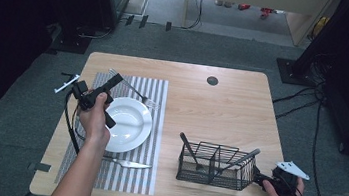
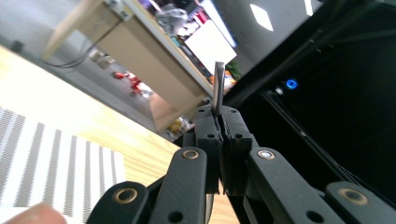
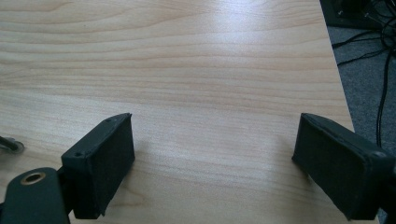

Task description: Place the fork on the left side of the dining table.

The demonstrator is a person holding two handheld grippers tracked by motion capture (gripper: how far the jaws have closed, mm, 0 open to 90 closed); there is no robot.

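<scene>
Above the striped placemat (image 1: 151, 125), a fork (image 1: 135, 91) is pinched by its handle betw. the pressed-together jaws of the left gripper (image 1: 114, 79), just beyond the white plate (image 1: 131, 125). Right gripper (image 1: 257, 178) is held spread wide, nothing betw., beside the wire caddy (image 1: 214, 166).

Fork (image 1: 131, 88) clamped in the left gripper (image 2: 219, 122), only a thin sliver of handle visible above the fingertips (image 2: 208, 122) in the left gripper view, the rest hidden behind the pads. Right gripper (image 3: 212, 149) cut off at the bottom edge in its own view, fingers (image 3: 100, 161) spread wide. Contents of the wire caddy (image 1: 216, 165) too small to identify beyond two handles.
</scene>
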